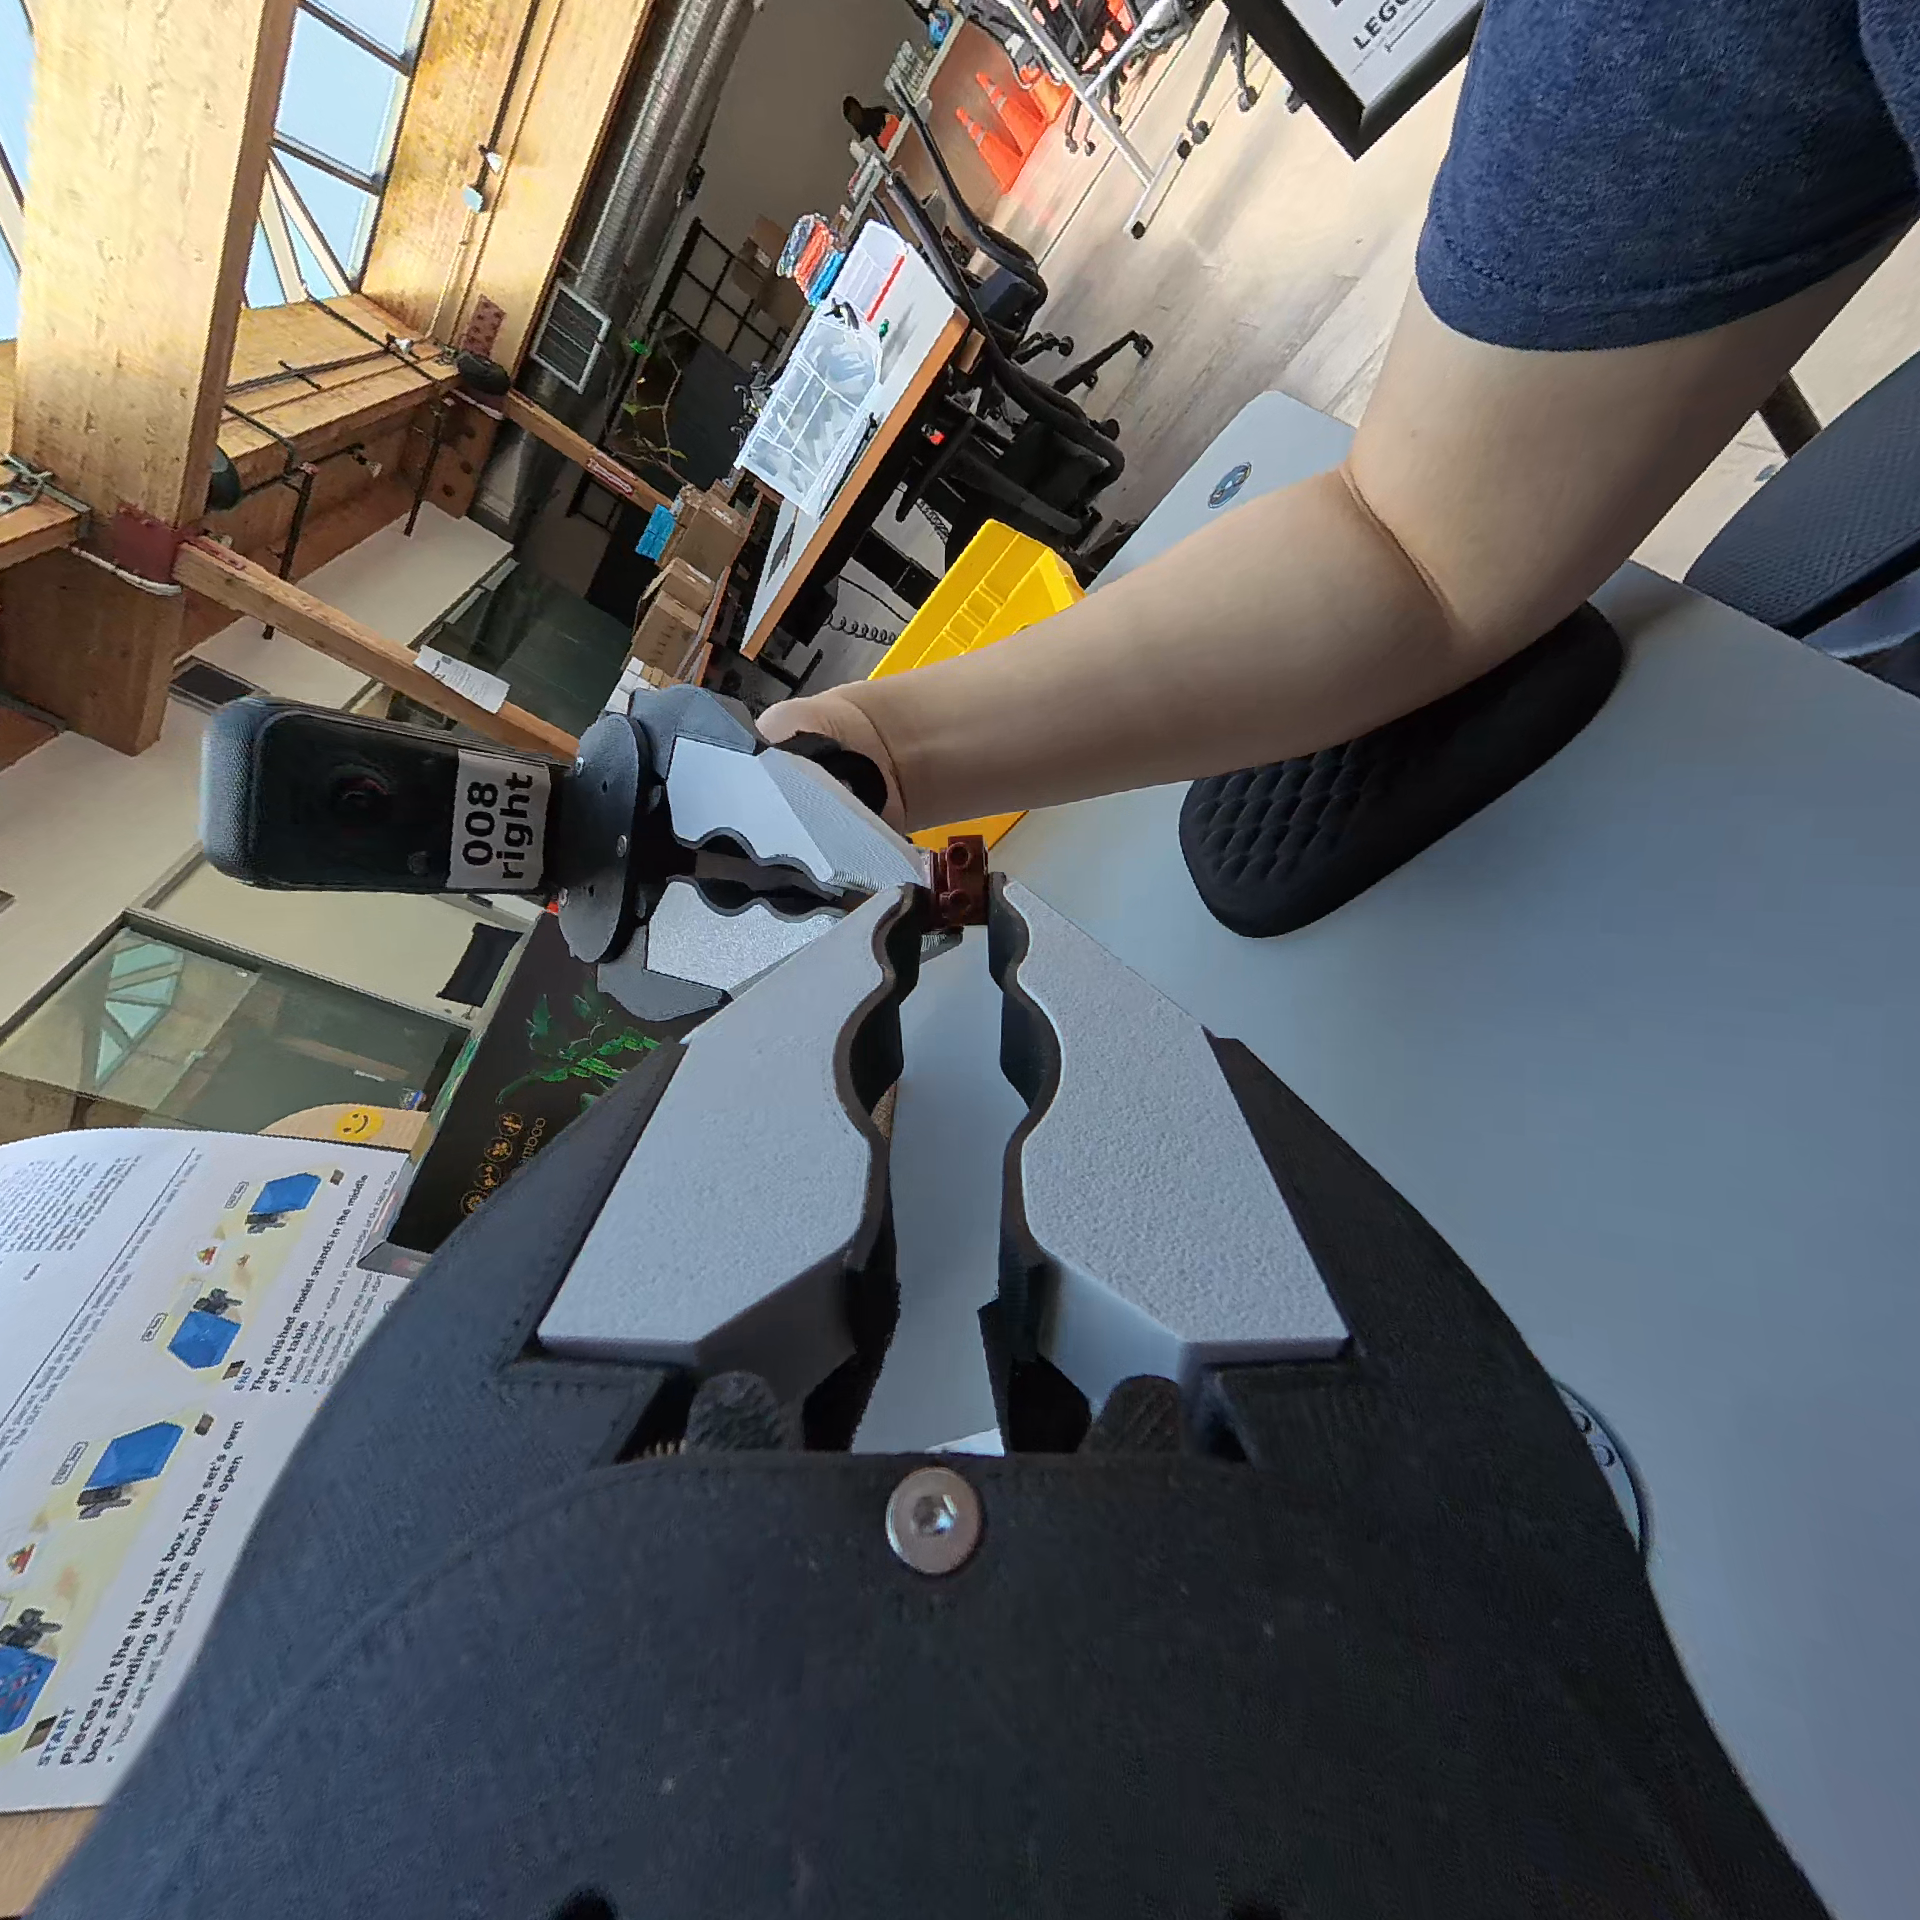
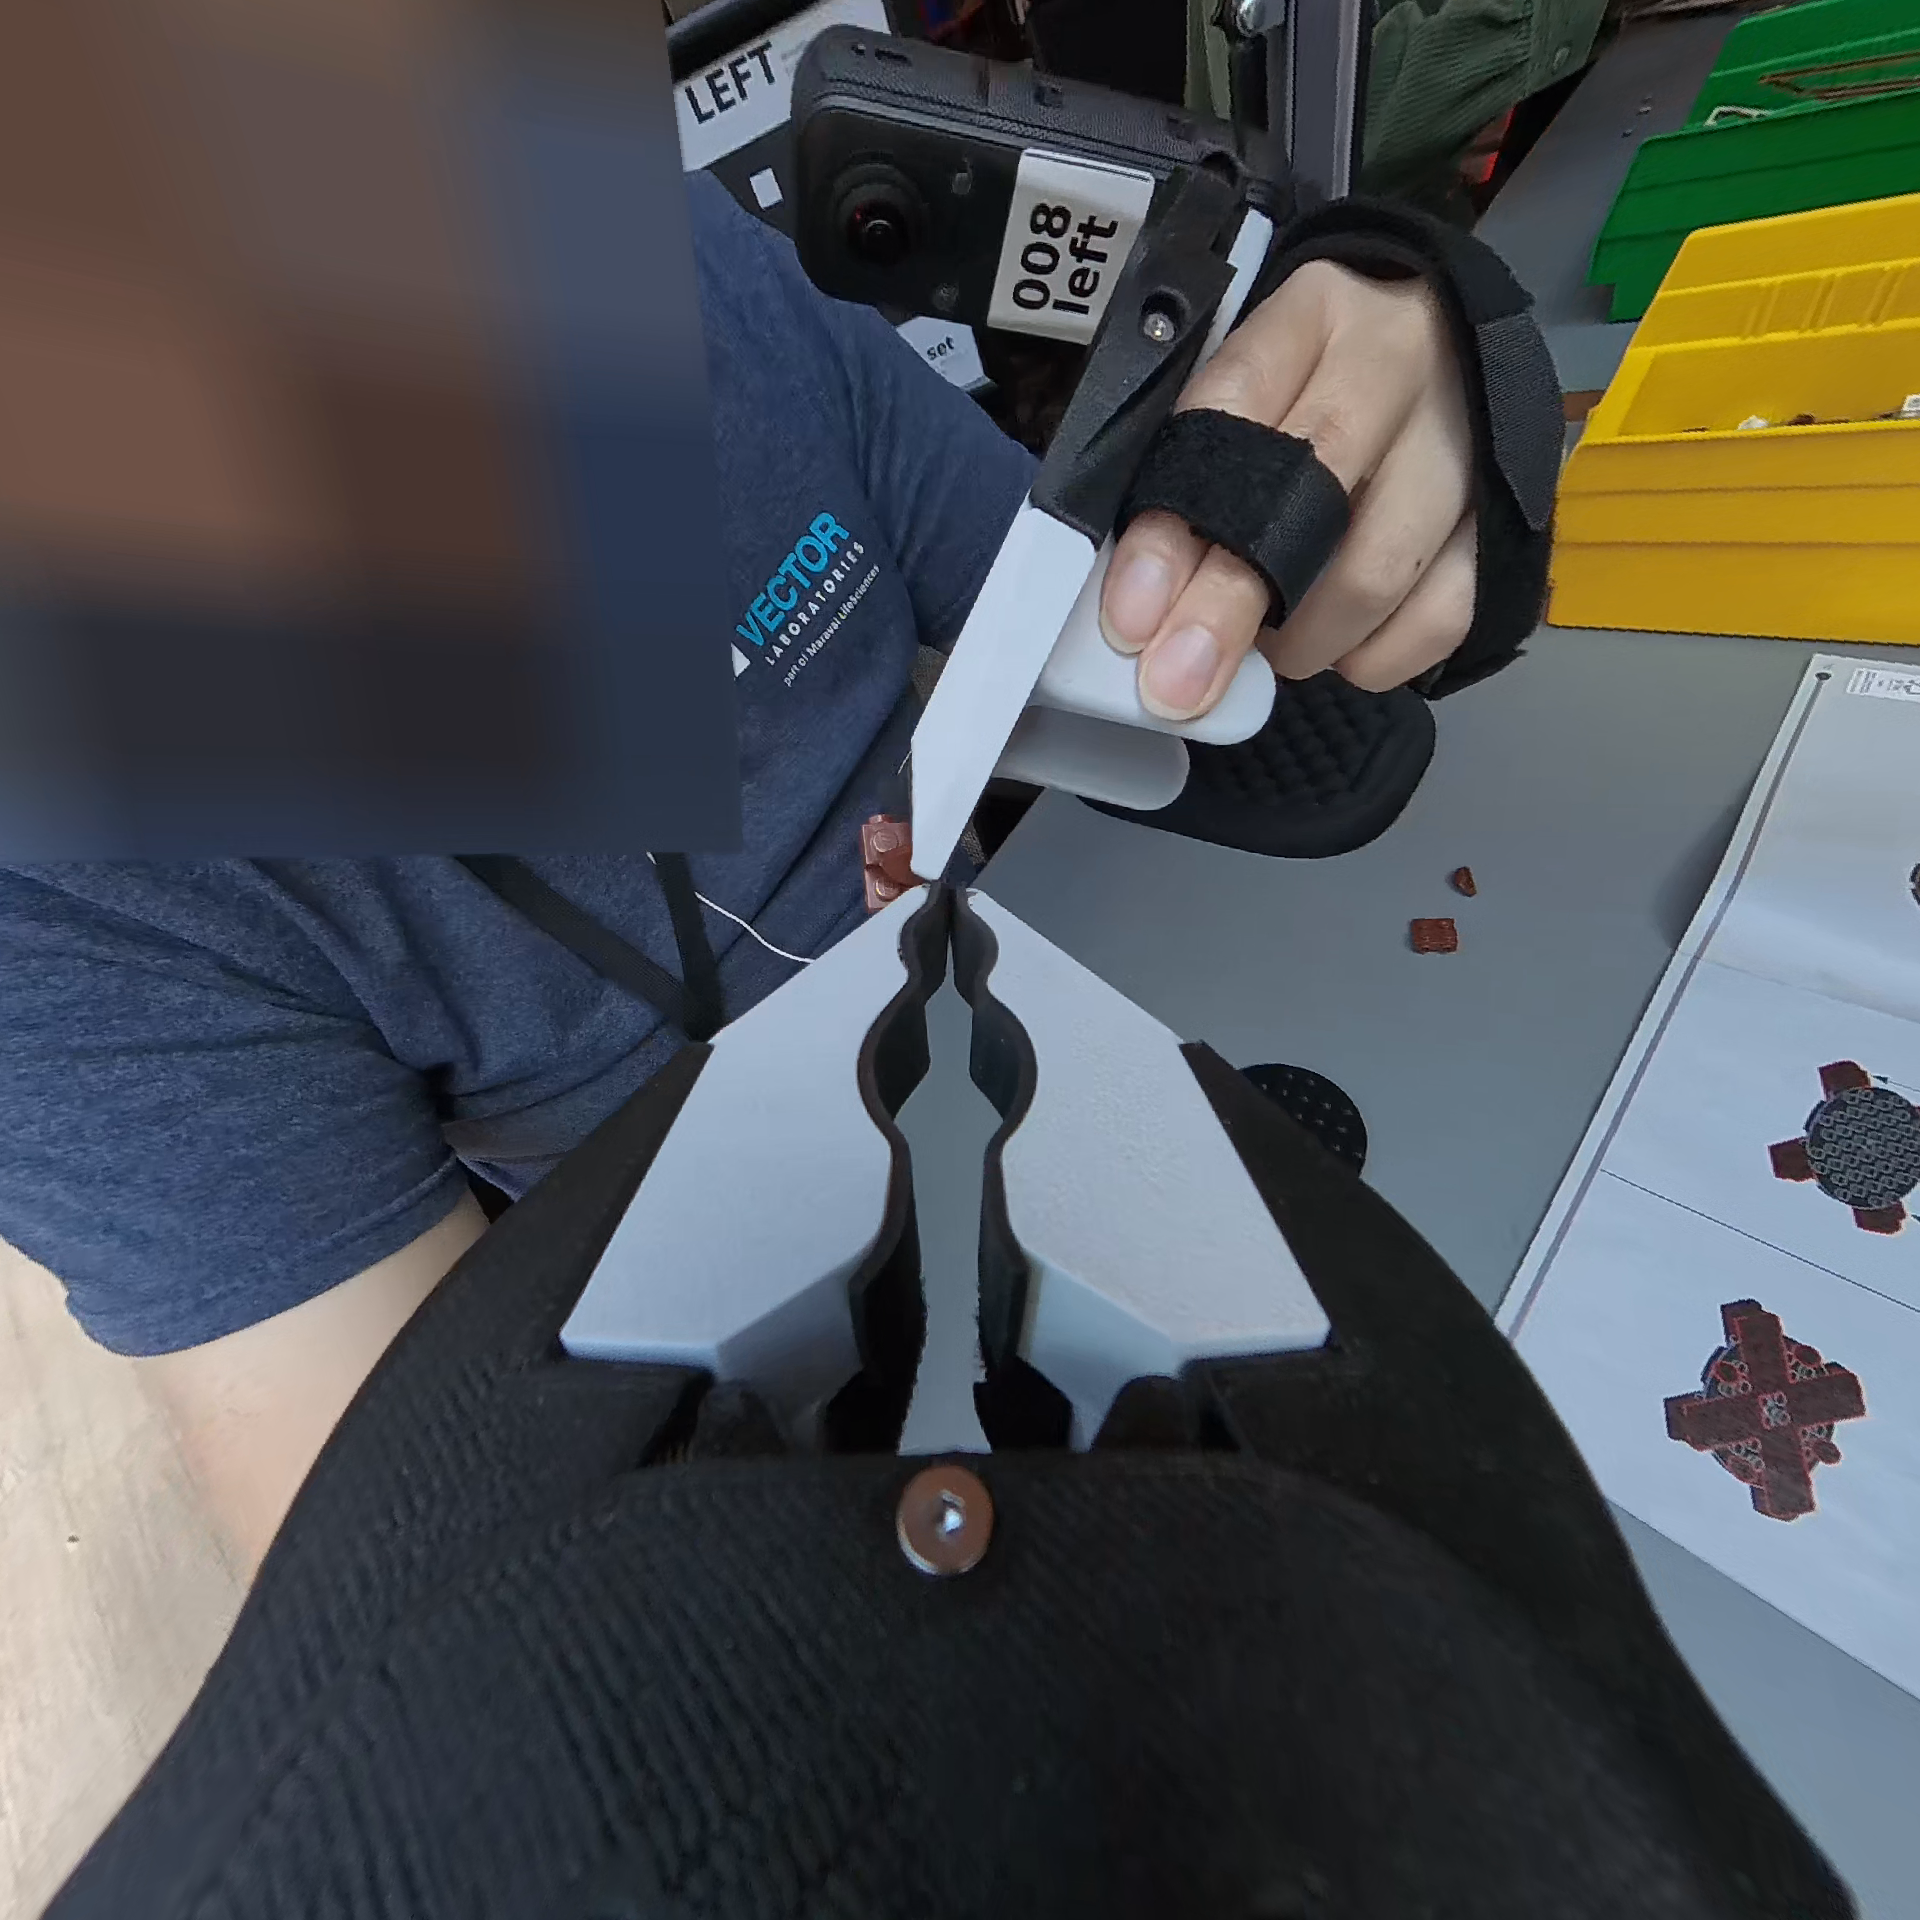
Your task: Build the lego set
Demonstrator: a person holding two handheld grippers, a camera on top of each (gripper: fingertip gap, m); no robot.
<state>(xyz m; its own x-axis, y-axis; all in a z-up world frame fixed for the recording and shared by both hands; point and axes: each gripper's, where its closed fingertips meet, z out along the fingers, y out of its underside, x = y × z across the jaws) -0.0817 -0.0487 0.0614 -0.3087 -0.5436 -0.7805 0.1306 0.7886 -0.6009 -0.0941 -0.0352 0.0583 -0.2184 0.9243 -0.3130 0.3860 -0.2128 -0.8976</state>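
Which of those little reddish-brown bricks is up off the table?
The studded brick pinched at the left gripper fingertips, with the right gripper meeting it. The two other bricks lie loose on the grey table.

Around our workbench

We see a black wrist-rest pad [image 1: 1403, 769] on the grey table [image 1: 1662, 1143], a silver laptop [image 1: 1236, 478] behind it, office chairs [image 1: 1039, 416] by a far desk, wooden beams [image 1: 135, 312] overhead, and a person's navy T-shirt [image 2: 260, 1039].
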